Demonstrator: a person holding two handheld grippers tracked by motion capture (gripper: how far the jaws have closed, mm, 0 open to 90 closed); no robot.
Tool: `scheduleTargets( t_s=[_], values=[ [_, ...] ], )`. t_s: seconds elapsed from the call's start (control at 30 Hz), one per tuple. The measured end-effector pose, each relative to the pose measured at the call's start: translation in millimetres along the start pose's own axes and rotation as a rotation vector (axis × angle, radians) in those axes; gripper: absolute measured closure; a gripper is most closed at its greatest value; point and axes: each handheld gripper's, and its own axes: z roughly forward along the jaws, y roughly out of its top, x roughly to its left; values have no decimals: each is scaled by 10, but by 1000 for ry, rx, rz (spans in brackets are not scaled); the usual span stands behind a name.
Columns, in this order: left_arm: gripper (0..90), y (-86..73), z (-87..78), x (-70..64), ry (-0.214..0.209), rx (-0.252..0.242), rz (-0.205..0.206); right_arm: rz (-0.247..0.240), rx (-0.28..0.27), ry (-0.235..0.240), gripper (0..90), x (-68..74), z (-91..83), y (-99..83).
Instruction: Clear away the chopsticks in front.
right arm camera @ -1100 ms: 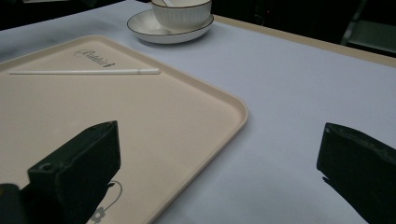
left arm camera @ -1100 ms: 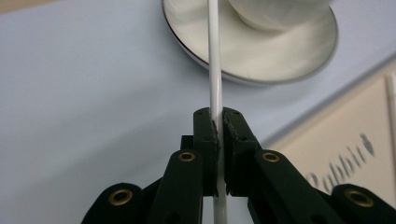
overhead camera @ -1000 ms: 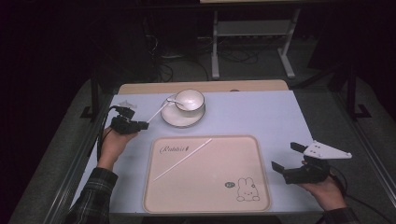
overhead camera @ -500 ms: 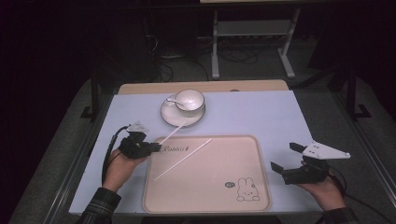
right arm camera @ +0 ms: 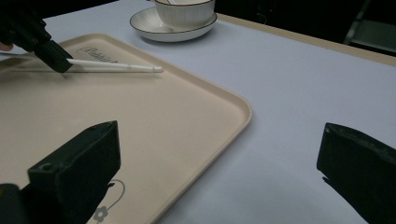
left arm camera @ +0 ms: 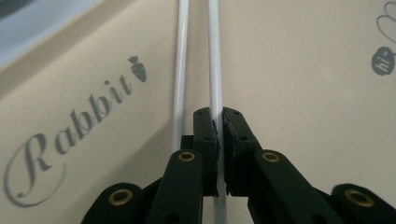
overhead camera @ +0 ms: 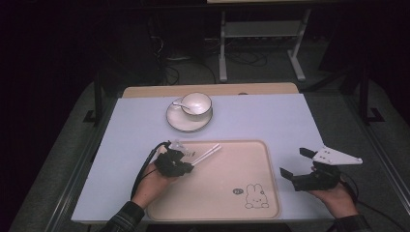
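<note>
High view has the left gripper [overhead camera: 186, 163] over the tray's [overhead camera: 270, 193] near-left part, jaws clamped on one of two white chopsticks [overhead camera: 209, 152]. The second stick [left arm camera: 180, 70] lies loose just beside it. Ahead of those jaws the sticks run on toward the tray's far edge, with bare tray all around. The right gripper [overhead camera: 296, 163] sits off the tray's right edge over bare table [overhead camera: 270, 121], jaws spread wide, holding nothing. One cup [overhead camera: 196, 103] on one saucer [overhead camera: 178, 123] sits well beyond; something in the cup is too small to make out.
</note>
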Motion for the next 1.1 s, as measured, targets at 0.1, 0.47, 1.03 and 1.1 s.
scheduleTargets(
  t_s=[0.1,0.47,1.03,1.1],
  values=[
    [846,-12,44,15,9,9,-7,1,1,0,0,-2,1,0],
    [832,-29,58,19,4,-2,-10,0,0,0,0,0,-3,1],
    [895,545,240,-8,-101,-51,74,-3,-1,-2,0,0,1,7],
    [896,600,295,-19,-105,-43,84,-3,0,-2,0,-2,1,6]
  ],
)
